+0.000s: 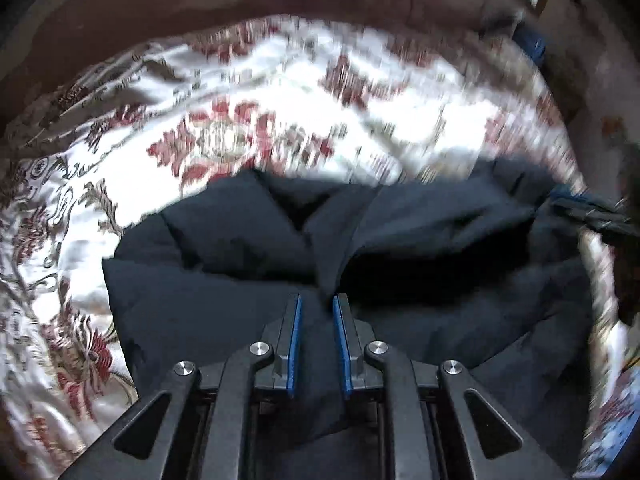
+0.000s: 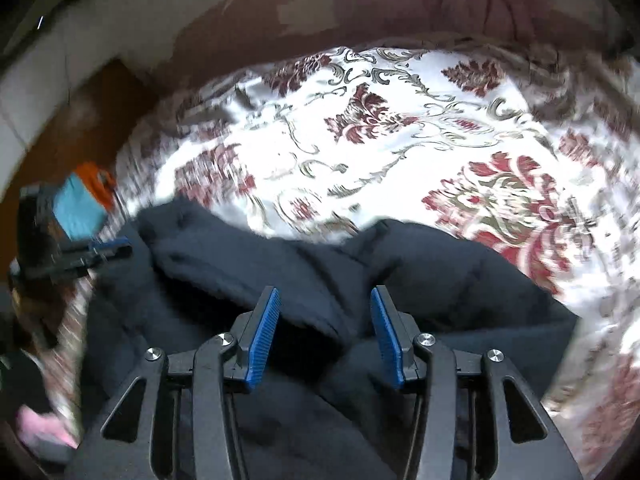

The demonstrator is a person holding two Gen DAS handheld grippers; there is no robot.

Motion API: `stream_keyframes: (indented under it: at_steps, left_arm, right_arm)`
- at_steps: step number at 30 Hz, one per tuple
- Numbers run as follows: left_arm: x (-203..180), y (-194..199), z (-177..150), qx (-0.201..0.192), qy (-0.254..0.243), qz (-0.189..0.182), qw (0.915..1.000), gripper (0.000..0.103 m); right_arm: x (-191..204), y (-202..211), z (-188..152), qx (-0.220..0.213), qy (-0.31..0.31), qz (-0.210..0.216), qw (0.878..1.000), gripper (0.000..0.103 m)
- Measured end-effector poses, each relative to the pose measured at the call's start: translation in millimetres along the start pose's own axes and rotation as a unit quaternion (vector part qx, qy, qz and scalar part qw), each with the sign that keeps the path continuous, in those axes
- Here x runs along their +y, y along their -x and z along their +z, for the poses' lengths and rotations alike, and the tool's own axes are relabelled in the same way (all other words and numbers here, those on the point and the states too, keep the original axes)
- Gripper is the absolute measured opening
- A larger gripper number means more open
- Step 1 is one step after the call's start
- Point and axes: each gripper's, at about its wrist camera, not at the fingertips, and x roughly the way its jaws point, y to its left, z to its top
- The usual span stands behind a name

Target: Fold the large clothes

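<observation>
On the bed, over a shiny white bedspread (image 1: 248,92) patterned with red and olive flowers, a dark navy padded garment (image 1: 224,280) lies bunched in thick folds at the near edge. The left gripper (image 1: 317,308) points down at it with its blue-padded fingers (image 1: 295,344) a narrow gap apart; a ridge of the dark cloth runs up into that gap, though whether the pads press on it cannot be told. In the right wrist view the garment (image 2: 460,280) fills the near half of the scene, and the right gripper (image 2: 325,300) hangs over it with its fingers (image 2: 262,340) clearly apart. A soft roll of the fabric sits between and just beyond them, not touched by either pad. The left gripper also shows at the far left of that view, by the garment's left end, next to something pale blue and orange (image 2: 82,200). A brown headboard (image 2: 360,12) stands on the far side of the bed.
</observation>
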Motion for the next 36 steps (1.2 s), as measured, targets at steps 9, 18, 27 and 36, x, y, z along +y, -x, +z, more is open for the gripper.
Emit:
stream_keyframes:
  at_steps: [9,18,27,36]
  left_arm:
    - [-37,-44,67,-0.013,0.047,-0.148,0.9878,0.017]
    - [-79,-99,26,0.122,-0.111,-0.116,0.9795,0.008]
    - [-69,-148,34,0.174,-0.023,-0.084,0.9809,0.004]
    - [-79,-160,21,0.139,-0.031,-0.052,0.9884,0.004]
  right_arm:
    - [21,-80,0,0.097,-0.045,0.075,0.991,0.015]
    - [14,-128,-28,0.186,-0.035,0.049,0.981,0.003]
    - [21,-173,-42,0.206,-0.042,0.013,0.978,0.0]
    - [38,-173,-58,0.145,-0.021,-0.008,0.989,0.0]
